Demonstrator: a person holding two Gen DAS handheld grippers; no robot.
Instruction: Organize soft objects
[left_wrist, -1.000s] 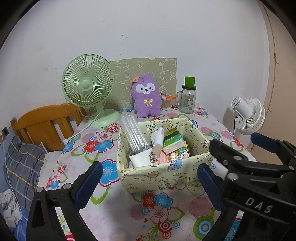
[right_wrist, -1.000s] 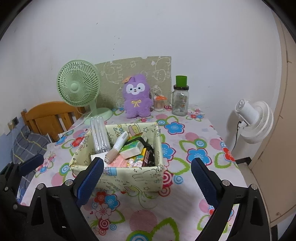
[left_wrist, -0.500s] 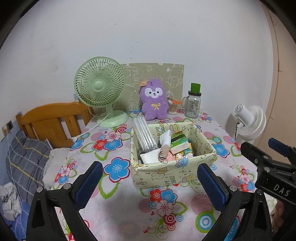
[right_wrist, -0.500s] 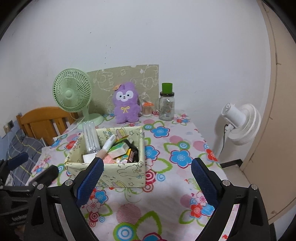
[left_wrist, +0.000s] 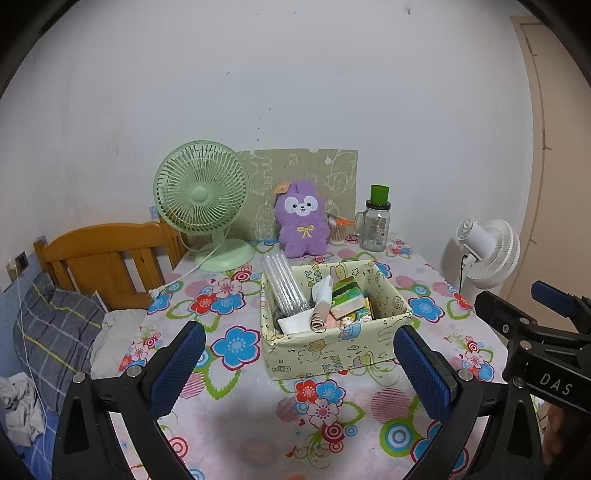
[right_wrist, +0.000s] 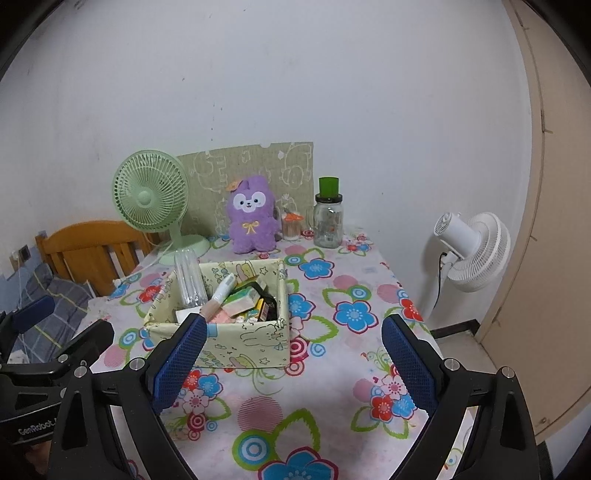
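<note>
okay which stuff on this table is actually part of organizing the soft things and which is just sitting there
Likely for the job: purple plush toy, patterned storage box, both open grippers, left and right.

Just sitting there: green fan, glass jar, white fan, wooden headboard.

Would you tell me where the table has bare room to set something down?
Bare cloth lies before the box, left of it below the green fan, and right of it toward the table edge. The back row around the purple plush and jar is crowded.

Fuzzy plush toy (left_wrist: 303, 218), glass jar (left_wrist: 375, 229), wooden headboard (left_wrist: 103, 254)
</note>
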